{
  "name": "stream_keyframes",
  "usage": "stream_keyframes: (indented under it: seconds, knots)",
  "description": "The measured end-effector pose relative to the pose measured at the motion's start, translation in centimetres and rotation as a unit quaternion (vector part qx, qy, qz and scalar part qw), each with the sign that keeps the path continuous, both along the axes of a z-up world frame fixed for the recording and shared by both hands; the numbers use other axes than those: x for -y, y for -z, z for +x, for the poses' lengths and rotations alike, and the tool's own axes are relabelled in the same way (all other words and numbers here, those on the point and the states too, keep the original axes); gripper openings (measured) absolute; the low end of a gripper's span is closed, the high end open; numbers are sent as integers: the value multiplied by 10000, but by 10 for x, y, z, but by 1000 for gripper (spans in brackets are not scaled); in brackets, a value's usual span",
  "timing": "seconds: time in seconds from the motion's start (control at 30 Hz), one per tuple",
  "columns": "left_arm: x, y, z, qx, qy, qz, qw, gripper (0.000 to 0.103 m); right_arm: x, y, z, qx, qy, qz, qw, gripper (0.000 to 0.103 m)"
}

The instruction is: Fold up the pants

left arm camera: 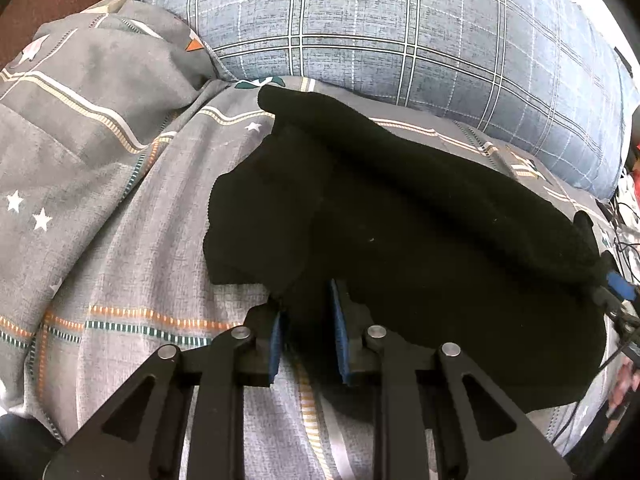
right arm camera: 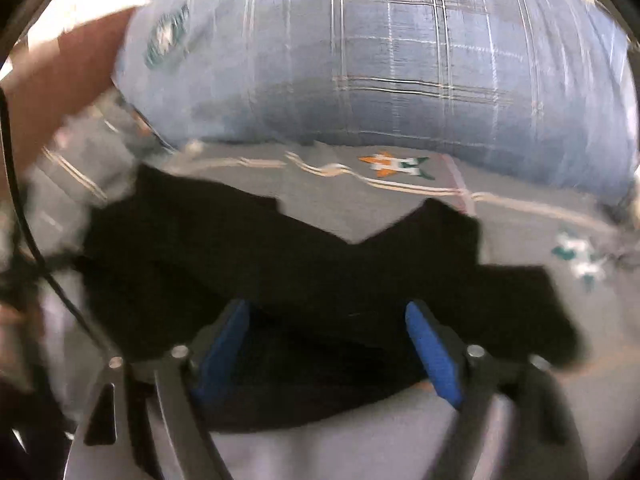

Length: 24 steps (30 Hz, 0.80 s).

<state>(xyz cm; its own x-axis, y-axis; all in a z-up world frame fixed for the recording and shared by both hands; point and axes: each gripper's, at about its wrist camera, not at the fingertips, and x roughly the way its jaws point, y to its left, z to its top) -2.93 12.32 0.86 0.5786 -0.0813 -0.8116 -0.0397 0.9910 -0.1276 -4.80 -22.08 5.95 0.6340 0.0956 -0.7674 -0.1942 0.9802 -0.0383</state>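
Black pants (left arm camera: 400, 220) on the bed (left arm camera: 120, 200), below the plaid pillow (left arm camera: 400, 32); left gripper (left arm camera: 308, 304) pinches their edge, right gripper (right arm camera: 328, 344) spread above them.

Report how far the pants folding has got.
Done: the black pants lie on the grey bedspread already doubled over, layers overlapping. In hand: the left gripper pinches their near edge; the right gripper is open above them, holding nothing. Left: edges look uneven, so probably another fold and tidying.

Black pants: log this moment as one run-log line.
left gripper: shut on black pants edge | right gripper: open over pants | pants: on grey bedsheet
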Motion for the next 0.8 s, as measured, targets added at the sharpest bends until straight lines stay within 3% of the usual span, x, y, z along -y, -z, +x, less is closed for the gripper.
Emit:
stream_keyframes:
  seconds: [0.03, 0.07, 0.1, 0.2, 0.37, 0.4, 0.5, 0.57, 0.67, 0.73, 0.8]
  knots:
    - [0, 0, 0, -6, -2, -18, 10000, 20, 2, 1, 4, -27, -67, 87, 9999, 62]
    - [-1, 0, 0, -12, 1, -34, 10000, 20, 5, 0, 9, -20, -88, 242, 9997, 38]
    - [-1, 1, 0, -15, 1, -40, 10000, 20, 7, -6, 18, 48, -38, 310, 9995, 22]
    - [0, 1, 0, -6, -2, -4, 10000, 20, 1, -28, 50, 346, -103, 73, 9993, 14]
    - [1, 0, 0, -9, -14, 27, 10000, 21, -23, -57, 121, 896, -278, -125, 9955, 15]
    - [1, 1, 1, -11, -20, 27, 10000, 21, -28, -57, 139, 926, -317, -60, 9952, 21]
    - [1, 1, 1, -4, -7, 35, 10000, 21, -25, -51, 169, 305, -241, 256, 9989, 34]
    - [0, 2, 1, 11, -15, 8, 10000, 21, -11, -59, 155, 274, -295, 618, 9973, 35]
    - [0, 2, 0, 37, -30, 18, 10000, 21, 22, -67, 107, 459, -16, 329, 9984, 67]
    - [1, 2, -1, 43, -47, 20, 10000, 21, 49, -60, 76, 361, 301, 57, 9989, 69]
    - [1, 2, -1, 43, -82, 3, 10000, 21, 74, -48, 56, 103, 546, 111, 9984, 69]
